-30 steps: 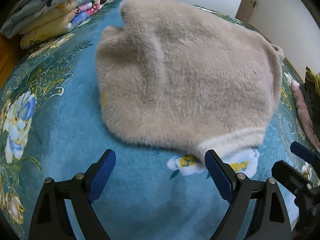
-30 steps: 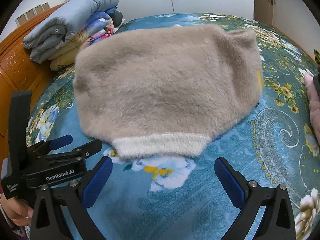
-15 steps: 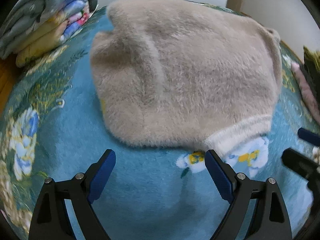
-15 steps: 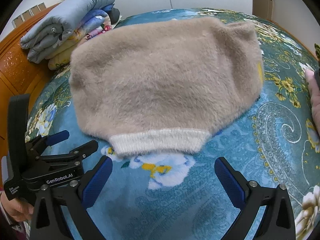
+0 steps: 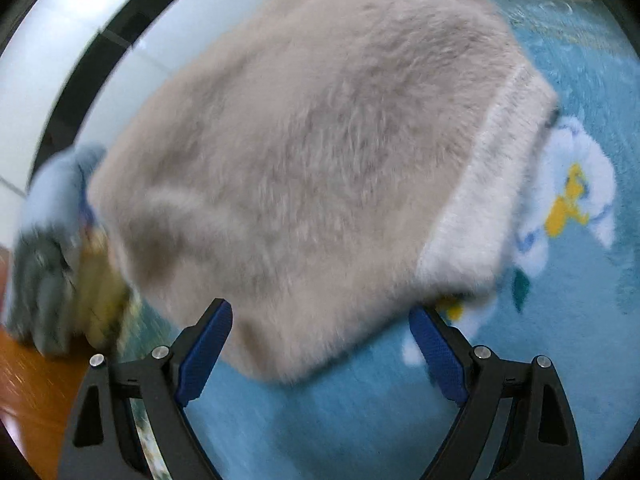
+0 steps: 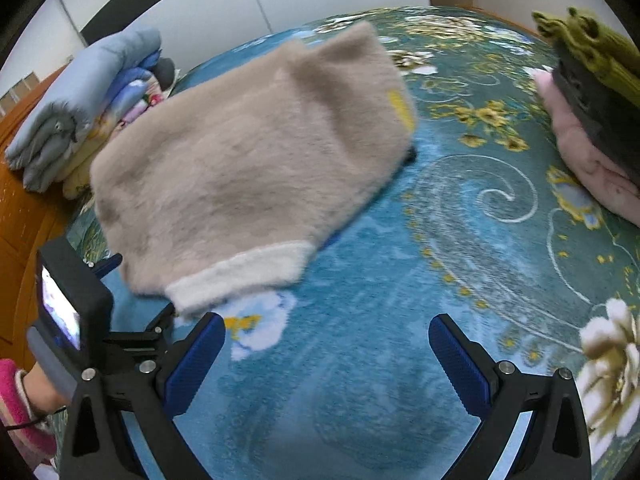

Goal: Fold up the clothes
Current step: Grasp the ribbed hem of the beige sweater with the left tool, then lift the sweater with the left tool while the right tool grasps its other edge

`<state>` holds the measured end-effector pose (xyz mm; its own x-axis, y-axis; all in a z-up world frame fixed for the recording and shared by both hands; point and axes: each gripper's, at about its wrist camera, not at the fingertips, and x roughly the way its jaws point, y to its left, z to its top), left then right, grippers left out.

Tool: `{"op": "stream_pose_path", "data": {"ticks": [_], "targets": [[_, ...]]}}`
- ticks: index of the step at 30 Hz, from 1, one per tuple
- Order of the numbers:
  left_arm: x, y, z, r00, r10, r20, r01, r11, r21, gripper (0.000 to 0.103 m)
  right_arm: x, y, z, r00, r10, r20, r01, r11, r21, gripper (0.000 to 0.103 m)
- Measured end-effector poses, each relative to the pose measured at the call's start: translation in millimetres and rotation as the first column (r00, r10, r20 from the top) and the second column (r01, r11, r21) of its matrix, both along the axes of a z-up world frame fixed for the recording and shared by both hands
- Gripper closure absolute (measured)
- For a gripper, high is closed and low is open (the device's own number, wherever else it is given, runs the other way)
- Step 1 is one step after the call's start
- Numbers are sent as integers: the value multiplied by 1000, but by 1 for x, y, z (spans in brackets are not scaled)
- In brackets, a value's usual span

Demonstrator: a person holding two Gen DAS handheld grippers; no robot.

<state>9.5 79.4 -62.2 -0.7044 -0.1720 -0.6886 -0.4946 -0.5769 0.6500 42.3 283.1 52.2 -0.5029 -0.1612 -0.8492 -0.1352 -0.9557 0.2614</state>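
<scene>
Left gripper point(image 5: 320, 348), jaws spread and empty, has swung closer over the fuzzy beige sweater's point(image 5: 304, 152) near edge; right gripper point(image 6: 326, 356), likewise spread, has shifted right across the blue floral blanket point(image 6: 400, 280).

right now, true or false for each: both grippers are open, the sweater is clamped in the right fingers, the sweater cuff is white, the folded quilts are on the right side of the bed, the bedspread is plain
1. Both grippers are open. True: the left gripper and right gripper both stand wide apart.
2. The right fingers clamp the sweater. False: they hold nothing.
3. The ribbed cuff is white. True.
4. The folded quilts lie on the right. False: they are at the left in the right wrist view.
5. The bedspread is plain. False: it is teal with flowers.
</scene>
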Motion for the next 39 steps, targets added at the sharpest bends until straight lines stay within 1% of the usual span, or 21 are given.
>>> {"op": "stream_pose_path", "data": {"ticks": [3,4,5,6,7,8,9,10,12,15,17,18,21,22,24,27,28,31,33,36,39], "targets": [[10,16,-3,993,-83,-85,75,993,-92,13,3,5,-1,999,-32,1,32,999,-1,0],[13,20,-3,989,-107,-100,96,989,-110,15,4,7,-2,999,-41,-1,41,999,-8,0],[17,23,-2,985,-130,-110,116,985,-126,22,6,8,-2,999,-49,-3,49,999,-15,0],[21,27,0,985,-143,-100,129,983,-134,34,7,8,-1,999,-50,-6,50,999,-17,0],[24,30,3,985,-151,-86,138,981,-140,42,8,9,1,999,-46,-11,46,999,-15,0],[27,33,6,985,-156,-71,145,979,-141,59,9,10,2,999,-44,-16,44,999,-13,0],[30,37,12,987,-152,-56,143,981,-131,71,9,12,4,999,-44,-20,44,999,-10,0],[32,40,19,990,-136,-42,130,985,-112,76,11,13,5,998,-51,-26,50,999,-12,0],[33,45,38,995,-87,-45,84,994,-68,84,15,18,6,997,-64,-31,64,998,-20,0],[38,49,88,997,-5,-73,9,998,55,88,22,24,7,996,-77,-39,76,997,-19,0],[43,52,123,996,28,-80,-17,990,139,90,27,28,8,995,-90,-41,89,996,-24,0],[45,50,135,996,37,-80,-23,985,171,90,30,30,8,994,-99,-42,98,995,-29,0],[49,-6,108,996,64,-69,-43,962,268,90,35,35,11,993,-112,-48,110,993,-41,0],[38,13,104,996,60,-71,-38,961,275,90,36,36,12,992,-113,-51,111,993,-42,0],[18,10,80,997,42,-63,-25,969,245,89,39,38,15,992,-114,-59,112,993,-45,0],[-17,19,67,999,-22,-38,27,989,147,88,41,39,18,992,-111,-64,108,993,-46,0],[-21,20,63,998,-48,-36,52,991,120,87,41,41,18,991,-115,-65,112,993,-47,0],[-18,28,45,995,-97,-19,98,993,59,87,43,45,18,989,-132,-63,129,990,-54,0],[-20,32,38,994,-110,-19,110,994,20,83,44,48,17,987,-147,-59,143,988,-61,0],[-16,36,17,990,-138,15,138,989,-51,81,45,51,15,986,-156,-56,152,986,-70,0],[-12,37,9,990,-143,18,144,986,-82,81,44,49,13,988,-148,-48,145,987,-68,0]]}}
